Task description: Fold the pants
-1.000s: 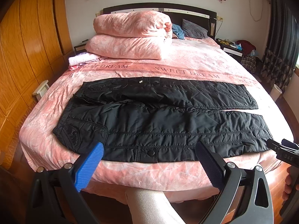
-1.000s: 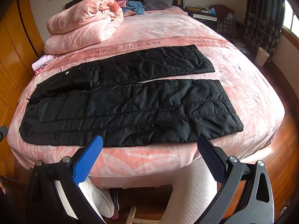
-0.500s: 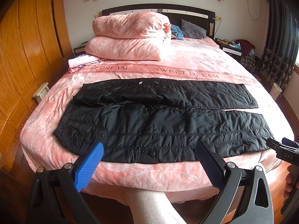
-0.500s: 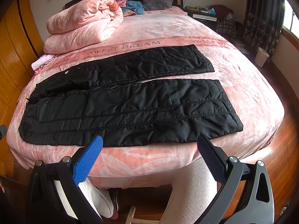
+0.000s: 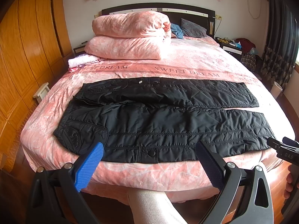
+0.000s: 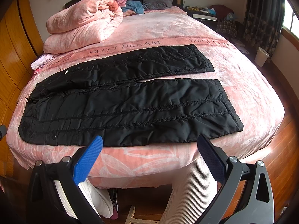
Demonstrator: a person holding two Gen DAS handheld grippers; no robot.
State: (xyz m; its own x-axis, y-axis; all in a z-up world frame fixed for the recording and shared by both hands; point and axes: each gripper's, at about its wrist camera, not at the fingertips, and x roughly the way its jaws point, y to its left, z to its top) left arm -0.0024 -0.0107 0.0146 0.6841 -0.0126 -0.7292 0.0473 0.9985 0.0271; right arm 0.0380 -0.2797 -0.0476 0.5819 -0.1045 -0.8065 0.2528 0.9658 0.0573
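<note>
Black quilted pants (image 5: pixel 168 119) lie flat across the pink bed (image 5: pixel 186 63), waist at the left, both legs stretched to the right with a narrow gap between them. They also show in the right wrist view (image 6: pixel 127 100). My left gripper (image 5: pixel 149 160) is open and empty, held off the bed's near edge in front of the waist half. My right gripper (image 6: pixel 149 156) is open and empty, off the near edge in front of the near leg. Its tip also shows at the right edge of the left wrist view (image 5: pixel 284 149).
A folded pink duvet (image 5: pixel 130 37) sits at the head of the bed, with a small white cloth (image 5: pixel 82 61) beside it. Wooden wardrobe doors (image 5: pixel 28 43) run along the left. A nightstand (image 5: pixel 233 46), curtains and a white bin (image 6: pixel 262 56) stand at the right. The person's legs (image 6: pixel 190 190) stand below.
Both grippers have barely shifted; the views crept slightly closer to the bed. The pants have not moved.
</note>
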